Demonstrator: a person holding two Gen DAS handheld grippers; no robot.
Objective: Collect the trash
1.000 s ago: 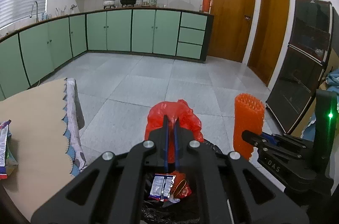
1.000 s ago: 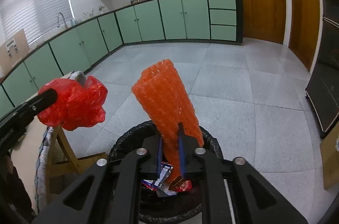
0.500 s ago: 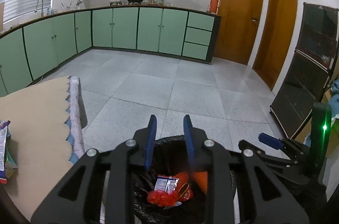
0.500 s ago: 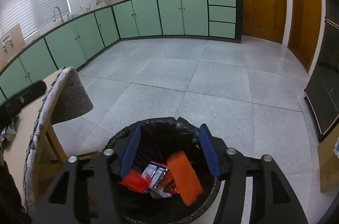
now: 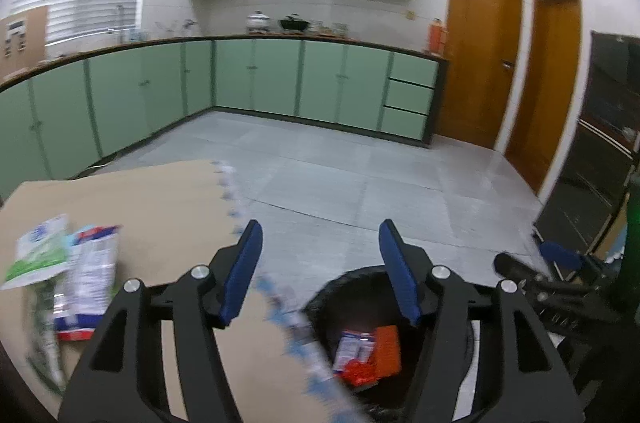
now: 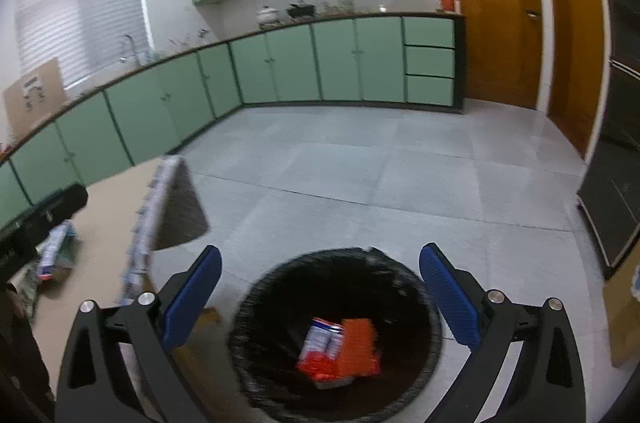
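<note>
A black-lined trash bin (image 6: pixel 400 271) stands on the floor beside the table; it also shows in the left wrist view (image 5: pixel 360 275). Inside lie an orange foam net (image 6: pixel 358 343), a red bag and a white-blue wrapper (image 6: pixel 322 337). My right gripper (image 6: pixel 320 299) is open and empty above the bin. My left gripper (image 5: pixel 320 271) is open and empty, over the table's edge and the bin. Two snack wrappers (image 5: pixel 86 275) lie on the table at the left; they also show in the right wrist view (image 6: pixel 54 255).
The table (image 5: pixel 160 207) has a tan cloth with a scalloped blue-white hem (image 6: pixel 148 223). Green cabinets (image 5: pixel 260 79) line the far walls. Two wooden doors (image 5: pixel 480 55) are at the right. A dark glass cabinet (image 5: pixel 600 163) stands at the far right.
Both grippers have let go: the red bag and the orange foam net have dropped into the bin. Both jaws have opened wide. The left gripper has swung left toward the table.
</note>
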